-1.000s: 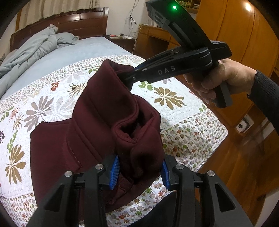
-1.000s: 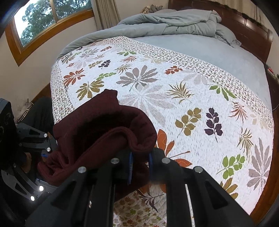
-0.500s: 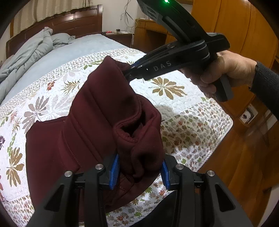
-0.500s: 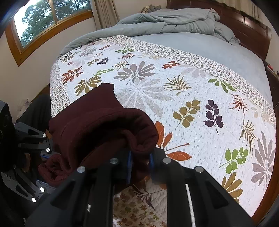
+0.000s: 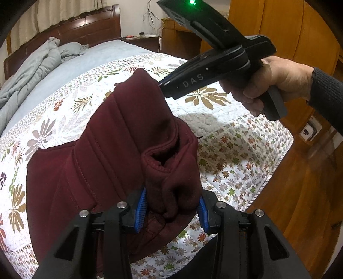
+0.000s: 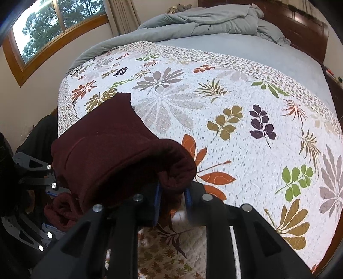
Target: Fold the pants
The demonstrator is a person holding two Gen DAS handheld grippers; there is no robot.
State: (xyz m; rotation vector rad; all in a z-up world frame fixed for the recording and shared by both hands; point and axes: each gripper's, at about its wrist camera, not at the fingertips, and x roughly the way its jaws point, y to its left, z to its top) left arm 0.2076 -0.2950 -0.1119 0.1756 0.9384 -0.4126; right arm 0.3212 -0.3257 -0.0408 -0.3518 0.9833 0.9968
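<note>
Dark maroon pants [image 5: 107, 150] hang folded between both grippers, their lower part lying on the floral quilt [image 5: 225, 139] near the bed's foot corner. My left gripper [image 5: 171, 206] is shut on a thick bunched edge, blue pads pressing both sides. In the same view my right gripper [image 5: 160, 84], held by a hand [image 5: 278, 85], pinches the far upper corner. In the right wrist view the right gripper [image 6: 172, 199] has a rolled edge of the pants [image 6: 111, 150] between its pads; its jaws are opening slightly and still touch the cloth. The left gripper's black frame [image 6: 32, 169] shows at the left.
A rumpled grey duvet [image 6: 203, 19] lies by the dark wooden headboard [image 5: 85, 23]. The quilt [image 6: 235, 128] spreads wide to the right of the pants. Wooden wardrobe [image 5: 300, 32] and wooden floor [image 5: 300, 193] flank the bed; a window [image 6: 53, 28] is on the far wall.
Both grippers have sunk toward the quilt with the pants. The gap between the right gripper's pads has widened a little.
</note>
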